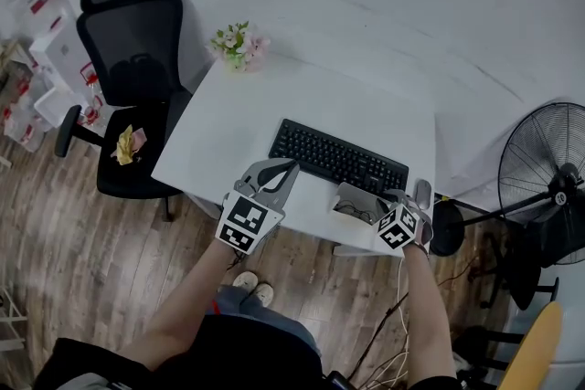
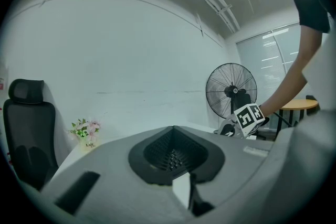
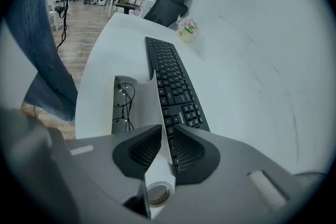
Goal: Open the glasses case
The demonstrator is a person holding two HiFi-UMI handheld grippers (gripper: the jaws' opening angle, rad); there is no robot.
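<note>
- Right gripper [image 3: 164,132]: jaws pressed onto the thin white lid [image 3: 150,105] of the glasses case [image 1: 355,199], and the flap stands upright between the pads.
- The case is open as it lies. The glasses [image 3: 124,106] show inside the tray, just left of the raised lid.
- The case sits by the front edge of the desk [image 3: 102,57], toward its right front corner, just in front of the right end of the keyboard [image 3: 169,78].
- Handling, by my read: light, with a thin lid that looks bendy. The best hold is the free edge of the flap, exactly where the pads are. The base may skate on the smooth top, and the spectacles inside are fragile.
- Left gripper [image 2: 175,150]: pads closed on nothing, hanging above the front edge and well apart from the case.
</note>
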